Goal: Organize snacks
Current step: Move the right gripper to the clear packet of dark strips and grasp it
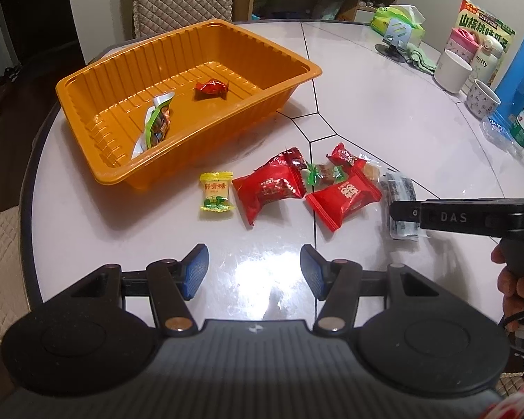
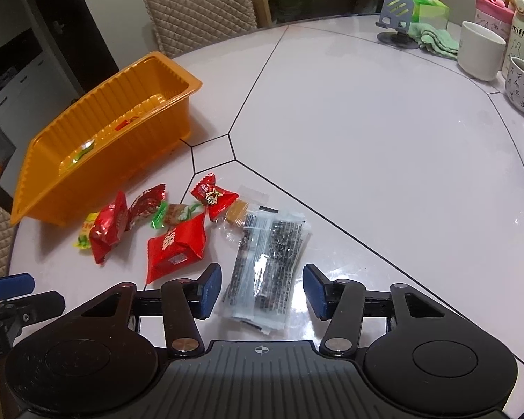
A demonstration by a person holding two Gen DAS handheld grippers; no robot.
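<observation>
Between the right tongs (image 2: 262, 291), a crinkly clear flat packet (image 2: 267, 269), seemingly untouched.

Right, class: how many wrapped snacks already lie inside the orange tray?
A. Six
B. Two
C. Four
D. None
B: in the left wrist view the orange tray holds just a red wrapped candy and a green and white packet; the other snacks lie on the table.
</observation>
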